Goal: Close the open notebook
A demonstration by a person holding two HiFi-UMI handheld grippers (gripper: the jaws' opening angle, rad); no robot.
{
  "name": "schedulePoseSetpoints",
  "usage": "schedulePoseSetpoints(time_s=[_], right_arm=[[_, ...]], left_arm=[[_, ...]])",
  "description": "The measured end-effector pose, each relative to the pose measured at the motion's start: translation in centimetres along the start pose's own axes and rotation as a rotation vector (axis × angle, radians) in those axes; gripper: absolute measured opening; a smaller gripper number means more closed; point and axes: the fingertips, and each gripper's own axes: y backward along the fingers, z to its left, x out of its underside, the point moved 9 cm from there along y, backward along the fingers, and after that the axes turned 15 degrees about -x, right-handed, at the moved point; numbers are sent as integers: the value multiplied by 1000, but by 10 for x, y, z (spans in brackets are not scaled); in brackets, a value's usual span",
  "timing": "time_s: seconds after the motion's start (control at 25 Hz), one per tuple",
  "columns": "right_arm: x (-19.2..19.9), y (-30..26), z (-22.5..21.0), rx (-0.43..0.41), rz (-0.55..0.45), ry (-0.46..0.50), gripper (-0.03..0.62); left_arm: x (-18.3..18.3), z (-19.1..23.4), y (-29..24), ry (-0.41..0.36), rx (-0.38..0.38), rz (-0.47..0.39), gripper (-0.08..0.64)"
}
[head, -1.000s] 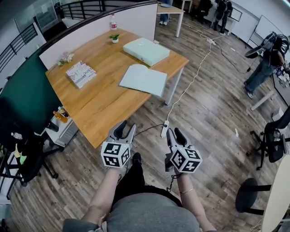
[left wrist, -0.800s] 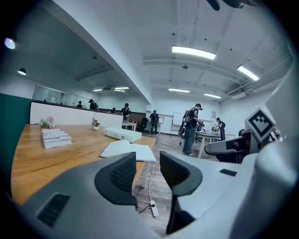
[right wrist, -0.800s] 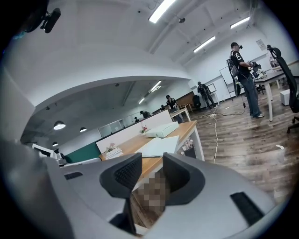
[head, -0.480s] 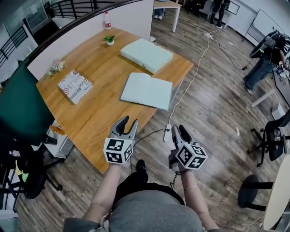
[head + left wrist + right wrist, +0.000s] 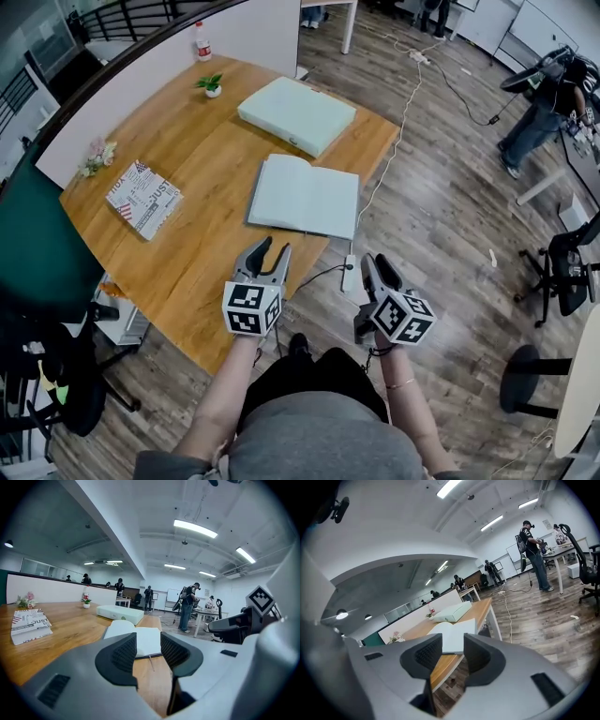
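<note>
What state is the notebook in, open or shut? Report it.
Open. The notebook lies flat on the table, its two pale pages spread to either side of the centre crease, with no cover over them.

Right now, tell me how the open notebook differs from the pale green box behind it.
The open notebook lies spread and thin; the pale green box is closed and thicker. The notebook sits toward the front of the wooden desk, the box farther back. Both are pale, rectangular and lie flat.
</note>
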Motion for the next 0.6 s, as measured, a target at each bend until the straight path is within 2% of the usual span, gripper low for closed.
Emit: schedulePoseSetpoints(time_s=[0.6], right_arm=[[-2, -45, -34, 37, 40, -69, 135]], left_arm=[[-1, -2, -71, -46, 28, 62, 151]])
